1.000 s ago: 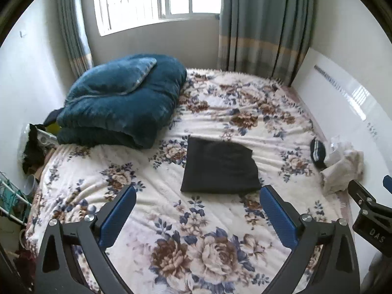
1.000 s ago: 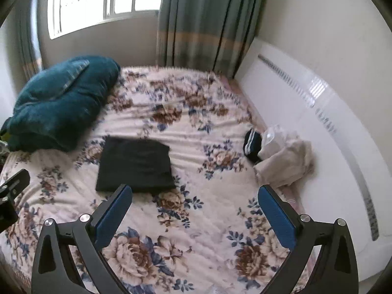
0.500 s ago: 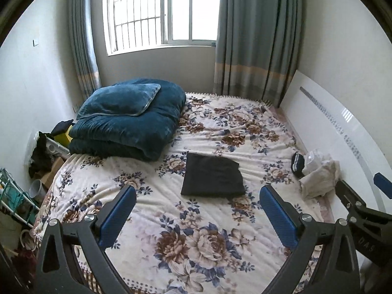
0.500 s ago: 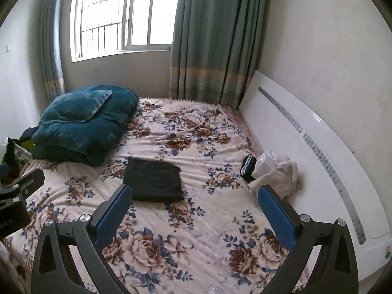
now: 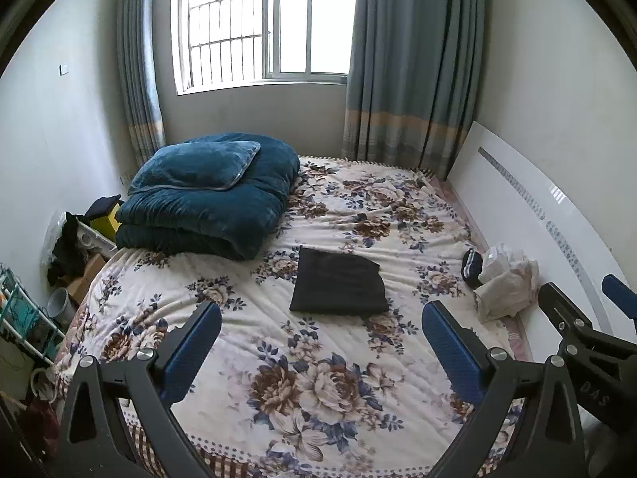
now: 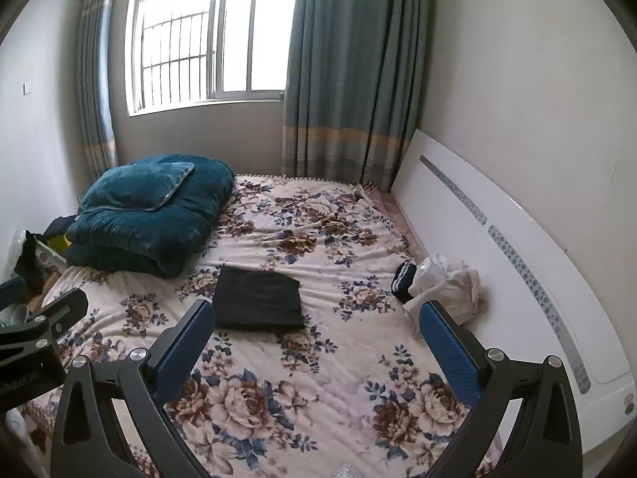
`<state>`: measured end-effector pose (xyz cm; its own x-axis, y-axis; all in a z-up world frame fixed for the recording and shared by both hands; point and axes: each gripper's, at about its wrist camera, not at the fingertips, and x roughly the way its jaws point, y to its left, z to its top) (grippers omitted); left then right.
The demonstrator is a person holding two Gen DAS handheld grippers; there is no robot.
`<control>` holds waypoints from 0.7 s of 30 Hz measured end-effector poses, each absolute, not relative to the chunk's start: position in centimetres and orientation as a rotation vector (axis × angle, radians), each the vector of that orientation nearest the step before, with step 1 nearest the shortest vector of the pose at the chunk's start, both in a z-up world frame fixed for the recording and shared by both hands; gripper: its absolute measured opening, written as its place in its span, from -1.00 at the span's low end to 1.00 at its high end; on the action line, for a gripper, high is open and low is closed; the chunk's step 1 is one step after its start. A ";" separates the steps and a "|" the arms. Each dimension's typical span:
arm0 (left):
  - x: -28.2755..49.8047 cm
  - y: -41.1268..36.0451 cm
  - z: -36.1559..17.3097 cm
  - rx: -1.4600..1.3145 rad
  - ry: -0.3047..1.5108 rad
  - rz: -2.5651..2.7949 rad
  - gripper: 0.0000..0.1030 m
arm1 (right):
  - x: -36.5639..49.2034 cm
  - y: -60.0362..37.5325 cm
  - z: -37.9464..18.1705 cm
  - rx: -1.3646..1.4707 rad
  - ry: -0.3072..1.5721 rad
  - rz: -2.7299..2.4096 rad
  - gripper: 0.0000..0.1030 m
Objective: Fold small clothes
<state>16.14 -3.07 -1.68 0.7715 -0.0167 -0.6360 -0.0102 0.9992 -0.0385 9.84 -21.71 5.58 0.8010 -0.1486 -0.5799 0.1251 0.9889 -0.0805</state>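
Floral bedspread [image 5: 318,378] bears folded black garment [image 5: 338,285]; window [image 5: 270,24] beyond; both jaws open, empty.

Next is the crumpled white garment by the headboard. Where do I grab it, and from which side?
Judging by its pose, take the white garment with the right gripper at its raised bunched top, coming down from the open bed side. The headboard blocks the far side, and a dark item sits against its window-side edge.

Home bedroom, floral-covered bed [image 5: 318,390], curtains [image 5: 414,59], barred window [image 5: 262,20]
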 end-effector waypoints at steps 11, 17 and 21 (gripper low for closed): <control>15.7 -3.5 -0.6 -0.035 0.665 0.011 1.00 | 9.5 -22.0 6.2 -0.046 0.616 -0.135 1.00; 15.9 -3.1 -0.6 -0.043 0.667 0.026 1.00 | 10.1 -22.3 6.2 -0.044 0.615 -0.126 1.00; 15.8 -3.1 -0.6 -0.040 0.668 0.034 1.00 | 10.0 -22.2 6.2 -0.041 0.615 -0.123 1.00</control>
